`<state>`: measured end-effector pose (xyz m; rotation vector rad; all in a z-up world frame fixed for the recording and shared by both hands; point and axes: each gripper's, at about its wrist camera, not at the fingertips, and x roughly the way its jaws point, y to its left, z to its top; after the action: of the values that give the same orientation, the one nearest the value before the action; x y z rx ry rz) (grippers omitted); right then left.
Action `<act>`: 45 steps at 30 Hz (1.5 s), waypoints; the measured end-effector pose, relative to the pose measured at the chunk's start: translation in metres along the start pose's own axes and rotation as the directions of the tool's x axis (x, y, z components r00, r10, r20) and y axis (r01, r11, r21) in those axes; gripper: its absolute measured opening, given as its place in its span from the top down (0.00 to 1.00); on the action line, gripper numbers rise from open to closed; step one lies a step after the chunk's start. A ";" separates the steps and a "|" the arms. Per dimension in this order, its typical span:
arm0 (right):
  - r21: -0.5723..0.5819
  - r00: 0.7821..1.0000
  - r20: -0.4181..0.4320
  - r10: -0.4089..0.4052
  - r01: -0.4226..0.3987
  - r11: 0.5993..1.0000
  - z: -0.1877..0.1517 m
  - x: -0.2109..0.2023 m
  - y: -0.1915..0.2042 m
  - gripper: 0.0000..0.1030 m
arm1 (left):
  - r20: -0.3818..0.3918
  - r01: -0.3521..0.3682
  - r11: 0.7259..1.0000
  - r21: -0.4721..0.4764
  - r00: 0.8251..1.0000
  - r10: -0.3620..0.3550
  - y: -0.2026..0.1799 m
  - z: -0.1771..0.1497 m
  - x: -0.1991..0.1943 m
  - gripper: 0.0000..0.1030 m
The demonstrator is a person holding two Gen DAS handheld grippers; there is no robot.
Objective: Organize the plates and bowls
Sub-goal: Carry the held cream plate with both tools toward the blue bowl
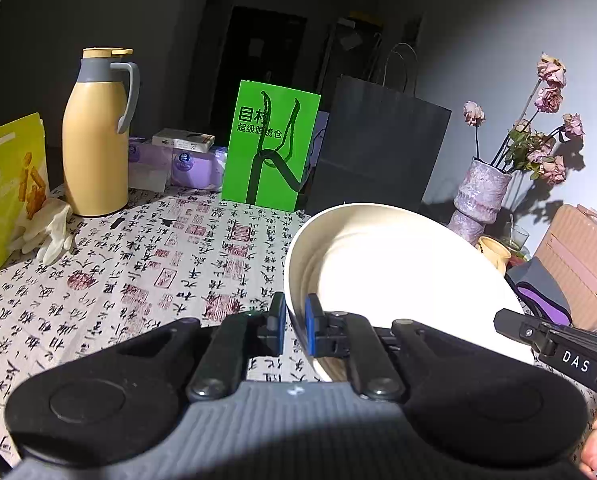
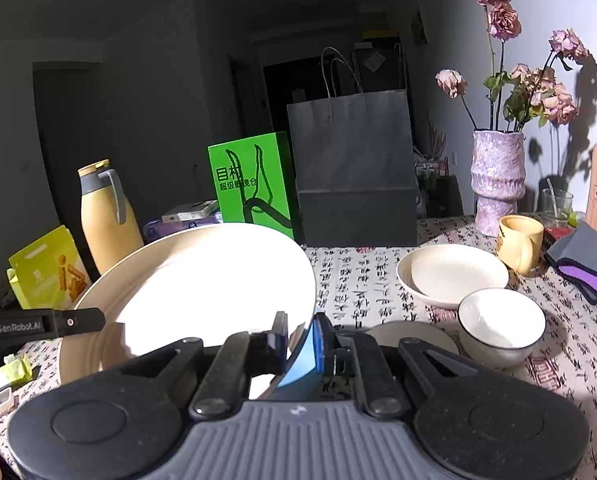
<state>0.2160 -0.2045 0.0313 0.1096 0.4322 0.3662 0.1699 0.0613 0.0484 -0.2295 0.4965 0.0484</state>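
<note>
The table (image 2: 362, 276), w/ its calligraphy-print cloth, carries everything. At its far edge stand a dark paper bag (image 2: 354, 168), a green box (image 2: 250, 180) just left of the bag, and a yellow thermos (image 1: 94, 136) more to the far left corner. A purple vase (image 2: 496, 180) w/ dried roses stands toward the far right corner.

I hold the big cream plate (image 2: 202, 292) tilted above the table, one claw on each side. My left gripper (image 1: 295, 322) is clamped on the plate's left rim, my right gripper (image 2: 300, 340) is clamped on its right rim; the blue pads press the rim on both sides.

Right of it, on the cloth, lie a smaller cream plate (image 2: 452, 274), a white bowl (image 2: 500, 326) w/ dark rim just in front of that, and a yellow mug (image 2: 518, 242) near the vase.
</note>
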 end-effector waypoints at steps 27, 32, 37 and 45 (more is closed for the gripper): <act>0.039 0.996 -0.077 0.037 -0.034 0.999 -0.053 -0.045 -0.011 0.88 | -0.058 -0.040 0.998 0.045 0.997 0.042 -0.018 -0.054 -0.045 0.91; 0.055 0.995 -0.096 0.039 -0.034 0.998 -0.064 -0.047 -0.020 0.88 | -0.087 -0.043 0.997 0.058 0.995 0.048 -0.026 -0.066 -0.043 0.91; 0.070 0.993 -0.112 0.039 -0.031 0.997 -0.072 -0.047 -0.029 0.88 | -0.106 -0.042 0.997 0.071 0.993 0.049 -0.034 -0.074 -0.041 0.90; 0.085 0.991 -0.133 0.027 -0.015 0.996 -0.084 -0.048 -0.043 0.88 | -0.150 -0.038 0.996 0.085 0.987 0.051 -0.044 -0.087 -0.031 0.90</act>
<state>0.1529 -0.2601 -0.0336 0.1722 0.5800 0.3773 0.1069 -0.0013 -0.0017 -0.1420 0.6546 0.0540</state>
